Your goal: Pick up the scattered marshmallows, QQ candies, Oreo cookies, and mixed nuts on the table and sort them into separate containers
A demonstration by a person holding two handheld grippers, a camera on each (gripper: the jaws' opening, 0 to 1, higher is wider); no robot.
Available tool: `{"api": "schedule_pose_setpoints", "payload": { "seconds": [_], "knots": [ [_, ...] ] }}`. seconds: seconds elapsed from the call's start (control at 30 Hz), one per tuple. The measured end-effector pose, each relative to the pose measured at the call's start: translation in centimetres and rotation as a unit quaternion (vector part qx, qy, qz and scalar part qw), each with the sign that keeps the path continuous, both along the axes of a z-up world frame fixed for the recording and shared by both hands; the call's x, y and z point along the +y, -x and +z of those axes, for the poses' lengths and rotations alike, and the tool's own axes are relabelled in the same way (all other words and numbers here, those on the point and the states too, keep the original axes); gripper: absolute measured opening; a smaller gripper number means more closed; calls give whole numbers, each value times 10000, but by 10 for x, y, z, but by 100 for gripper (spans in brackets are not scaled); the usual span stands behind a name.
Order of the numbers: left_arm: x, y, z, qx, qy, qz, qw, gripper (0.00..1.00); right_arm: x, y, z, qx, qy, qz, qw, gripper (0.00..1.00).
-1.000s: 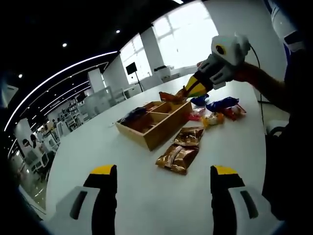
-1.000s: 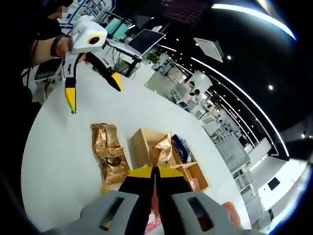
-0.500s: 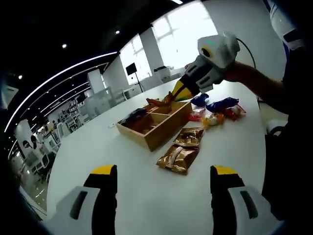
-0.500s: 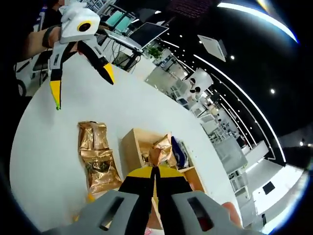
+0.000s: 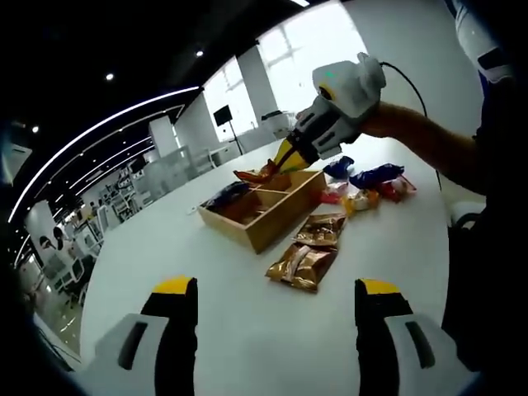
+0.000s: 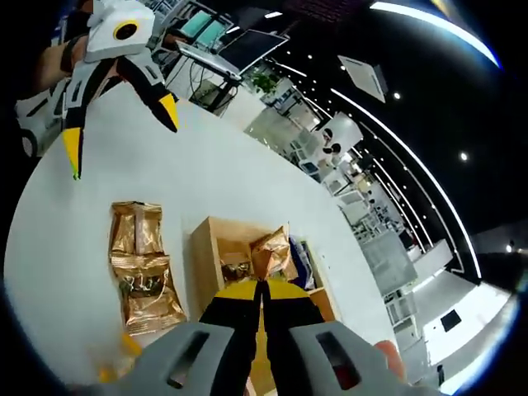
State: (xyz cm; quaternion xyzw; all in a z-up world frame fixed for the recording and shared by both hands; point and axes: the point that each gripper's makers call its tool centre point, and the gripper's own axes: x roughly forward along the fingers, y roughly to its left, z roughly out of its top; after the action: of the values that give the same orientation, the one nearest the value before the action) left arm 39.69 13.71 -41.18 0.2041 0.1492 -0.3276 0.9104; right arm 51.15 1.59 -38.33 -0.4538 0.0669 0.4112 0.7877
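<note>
White tabletop [image 5: 247,330] lay under my left gripper [image 5: 276,309], its jaws spread wide and empty. Beyond, gold packets [image 5: 304,254] lay beside the wooden tray [image 5: 262,203], above which my right gripper [image 6: 262,295] pinched another gold packet [image 6: 269,251].

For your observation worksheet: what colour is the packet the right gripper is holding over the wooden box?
Shiny gold-brown packet, clearest in the right gripper view.

1. Wooden tray [image 5: 266,216] on table [image 5: 206,280], mid-surface.
2. Two foil packets [image 5: 304,252] on table just beside tray.
3. Loose snack packs [image 5: 367,183] beyond those packets.
4. Dark pack [image 5: 224,195] in a tray compartment.
</note>
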Motion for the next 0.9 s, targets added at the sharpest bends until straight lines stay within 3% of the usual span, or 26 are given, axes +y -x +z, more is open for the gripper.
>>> {"api": "schedule_pose_setpoints", "payload": {
  "seconds": [0.2, 0.37, 0.67, 0.8, 0.9],
  "knots": [
    [-3, 1, 6, -79, 68, -21, 9999, 82, 3, -11, -8, -17, 194, 301, 9994, 0],
    [-2, 3, 6, -78, 34, -4, 10000, 82, 5, -5, -21, -10, 368, 637, 9973, 0],
    [-2, 4, 8, -126, 56, 5, 9999, 82, 14, -7, -16, -144, 466, 994, 9939, 0],
    [-1, 5, 8, -133, 44, 15, 9999, 82, 15, -14, -12, -360, 640, 1135, 9908, 0],
    [1, 5, 9, -156, 43, 37, 9999, 81, 17, -18, -8, -375, 521, 1220, 9904, 0]
  ]
}}
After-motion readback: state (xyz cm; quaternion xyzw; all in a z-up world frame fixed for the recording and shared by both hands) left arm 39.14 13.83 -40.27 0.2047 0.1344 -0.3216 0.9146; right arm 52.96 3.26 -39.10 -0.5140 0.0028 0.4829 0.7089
